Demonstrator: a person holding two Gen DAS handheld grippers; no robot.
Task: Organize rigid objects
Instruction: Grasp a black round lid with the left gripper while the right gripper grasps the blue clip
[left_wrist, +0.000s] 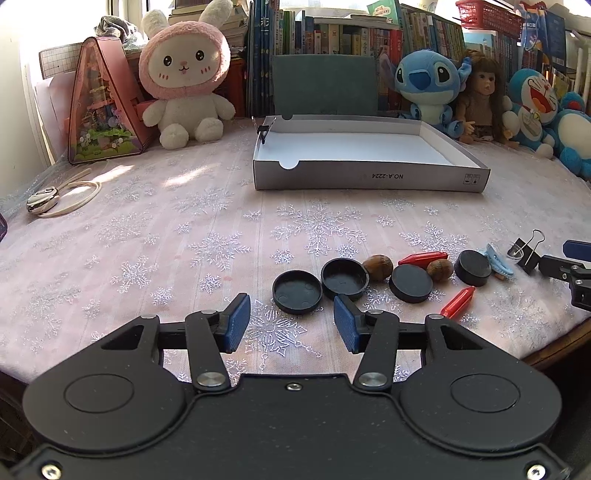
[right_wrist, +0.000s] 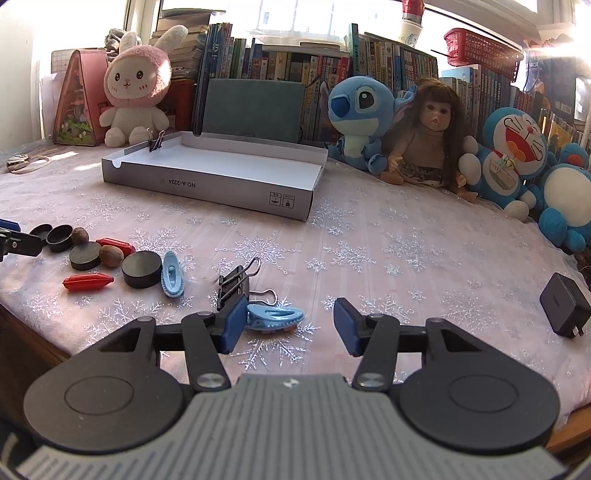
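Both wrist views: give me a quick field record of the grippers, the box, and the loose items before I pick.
left gripper: open, empty, facing the black caps
right gripper: open, empty, blue hair clip just ahead
white box: open; one binder clip on its far-left wall
loose on table: four black caps, two nuts, two red capsules, two blue hair clips, black binder clip
black charger: far right, apart

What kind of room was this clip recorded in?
Most likely a home bedroom or study, perhaps a child's. A packed row of books lines the back, plush toys such as the pink bunny and a doll sit before it, and the table wears a snowflake-print cloth.
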